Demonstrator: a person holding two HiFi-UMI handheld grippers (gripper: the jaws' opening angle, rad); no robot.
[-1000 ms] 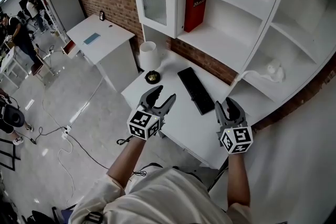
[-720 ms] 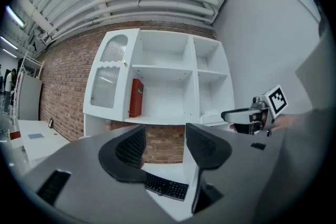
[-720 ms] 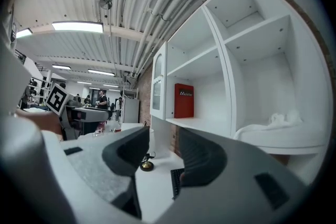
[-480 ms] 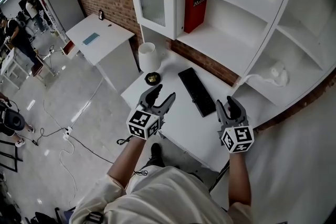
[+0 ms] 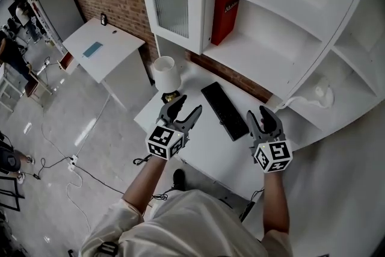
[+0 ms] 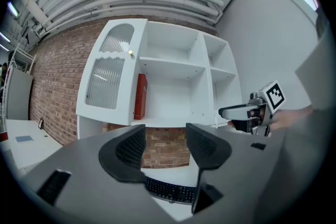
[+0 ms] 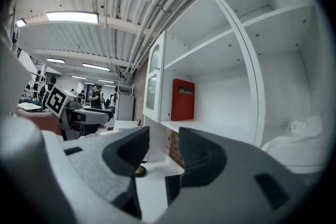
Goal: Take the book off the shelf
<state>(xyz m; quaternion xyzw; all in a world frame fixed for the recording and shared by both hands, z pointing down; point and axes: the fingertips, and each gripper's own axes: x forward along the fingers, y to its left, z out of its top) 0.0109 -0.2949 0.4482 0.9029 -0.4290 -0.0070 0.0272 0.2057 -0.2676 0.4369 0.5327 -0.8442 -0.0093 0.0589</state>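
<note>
A red book [image 5: 224, 18] stands upright at the left end of a white shelf [image 5: 258, 63], beside a glass cabinet door [image 5: 171, 0]. It also shows as the red book [image 6: 140, 96] in the left gripper view and the red book [image 7: 182, 99] in the right gripper view. My left gripper [image 5: 183, 113] hovers over the white desk [image 5: 207, 141], open and empty, well short of the shelf. My right gripper [image 5: 263, 119] hangs over the desk's right part, open with nothing between its jaws. Both point toward the shelf unit.
A black keyboard [image 5: 224, 110] lies on the desk between the grippers. A white lamp shade [image 5: 163, 72] and a small dark dish [image 5: 171, 95] stand at the desk's left back corner. A white cloth [image 5: 319, 93] lies on the right lower shelf. People stand far off at left.
The head view has shifted slightly, so shelf and book sit nearer and more to the left. Both grippers keep their spacing and stay open.
</note>
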